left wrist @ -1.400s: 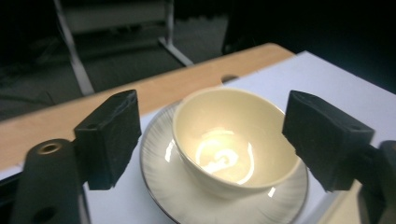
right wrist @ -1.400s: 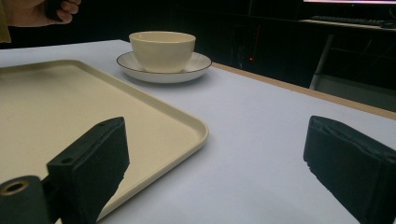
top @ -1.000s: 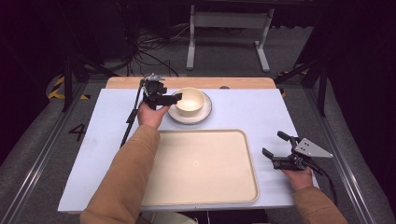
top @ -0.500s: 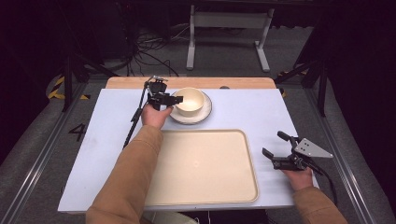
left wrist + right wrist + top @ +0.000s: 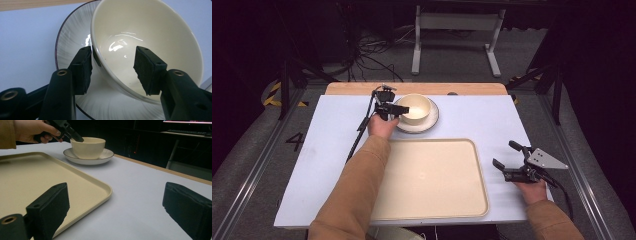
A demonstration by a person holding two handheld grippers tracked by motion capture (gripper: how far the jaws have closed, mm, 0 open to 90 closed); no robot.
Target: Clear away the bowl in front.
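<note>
A cream bowl (image 5: 417, 106) stands on a white plate (image 5: 432, 120) with a dark rim at the back middle of the table. My left gripper (image 5: 400, 111) reaches over the bowl's left rim. In the left gripper view (image 5: 113, 53) one pad (image 5: 83, 67) lies against the outside of the bowl (image 5: 150, 32) and the other (image 5: 148, 72) hangs inside it, away from the wall. Its jaws have just been closing with the rim between them. My right gripper (image 5: 504, 154) rests open at the front right, with nothing between its pads (image 5: 116, 195).
A large cream tray (image 5: 432, 180) lies in front of the plate, between both hands. A wooden strip (image 5: 412, 88) borders the table's far edge. The left gripper's cable (image 5: 359, 130) trails toward the front left. Stands and cables fill the dark floor behind.
My left gripper has sunk a little toward the bowl and its jaws have narrowed around the rim. The right gripper has kept still.
</note>
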